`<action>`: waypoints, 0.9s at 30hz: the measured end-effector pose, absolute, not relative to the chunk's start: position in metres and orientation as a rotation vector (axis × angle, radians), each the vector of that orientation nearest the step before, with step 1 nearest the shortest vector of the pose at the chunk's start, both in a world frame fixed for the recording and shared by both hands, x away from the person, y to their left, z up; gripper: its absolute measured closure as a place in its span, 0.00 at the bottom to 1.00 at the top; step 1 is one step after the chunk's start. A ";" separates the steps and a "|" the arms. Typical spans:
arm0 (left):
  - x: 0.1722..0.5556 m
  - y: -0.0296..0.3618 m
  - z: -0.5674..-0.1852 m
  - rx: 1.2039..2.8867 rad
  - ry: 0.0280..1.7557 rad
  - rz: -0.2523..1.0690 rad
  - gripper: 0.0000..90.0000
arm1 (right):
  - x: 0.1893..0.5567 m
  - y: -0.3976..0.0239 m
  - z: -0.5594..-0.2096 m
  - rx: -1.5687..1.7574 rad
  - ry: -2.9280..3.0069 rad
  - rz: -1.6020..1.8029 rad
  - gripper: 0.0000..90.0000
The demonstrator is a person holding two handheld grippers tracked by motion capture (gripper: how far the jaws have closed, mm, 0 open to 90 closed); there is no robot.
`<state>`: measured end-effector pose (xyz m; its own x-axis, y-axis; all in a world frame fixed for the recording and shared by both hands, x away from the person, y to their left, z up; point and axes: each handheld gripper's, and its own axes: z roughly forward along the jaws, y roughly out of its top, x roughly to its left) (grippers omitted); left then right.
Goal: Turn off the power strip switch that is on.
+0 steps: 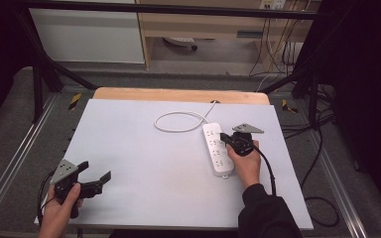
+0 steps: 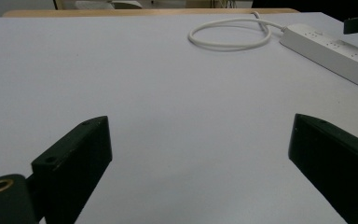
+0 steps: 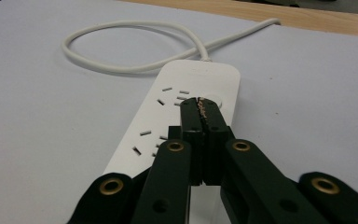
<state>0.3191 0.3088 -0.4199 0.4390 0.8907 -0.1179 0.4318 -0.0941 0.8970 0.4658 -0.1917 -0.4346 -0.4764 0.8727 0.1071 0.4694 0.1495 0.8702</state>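
A white power strip (image 1: 217, 148) lies on the right half of the white table top, its white cord (image 1: 180, 121) looping toward the far edge. My right gripper (image 1: 223, 136) hovers over the strip's far end; in the right gripper view its jaws are pressed together with nothing between them, tips (image 3: 200, 103) right by the strip's round button (image 3: 213, 100). The strip (image 3: 186, 112) runs under the jaws. My left gripper (image 1: 97, 176) rests at the near left of the table, open, with bare table between its jaws (image 2: 200, 154). The strip (image 2: 335, 51) and cord (image 2: 228, 37) lie far ahead of it.
The white sheet (image 1: 144, 163) covers a wooden table (image 1: 178, 94) whose far edge shows. Black frame bars (image 1: 39, 74) stand around it and cables (image 1: 322, 198) trail on the floor at the right. A hand (image 1: 245, 166) and dark sleeve hold the right gripper.
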 end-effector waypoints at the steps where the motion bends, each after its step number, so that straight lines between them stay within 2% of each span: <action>1: 0.319 0.309 -0.420 1.707 1.154 0.585 0.06 | 0.466 -0.192 -0.435 1.280 2.002 1.269 1.00; 27: 0.319 0.309 -0.420 1.706 1.150 0.583 0.06 | 0.465 -0.189 -0.442 1.275 2.009 1.233 1.00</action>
<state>0.3187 0.3086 -0.4196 0.4413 0.8894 -0.1189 0.4297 -0.0932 0.8981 0.4645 -0.1890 -0.4419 -0.4663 0.8809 0.0811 0.4713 0.1698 0.8655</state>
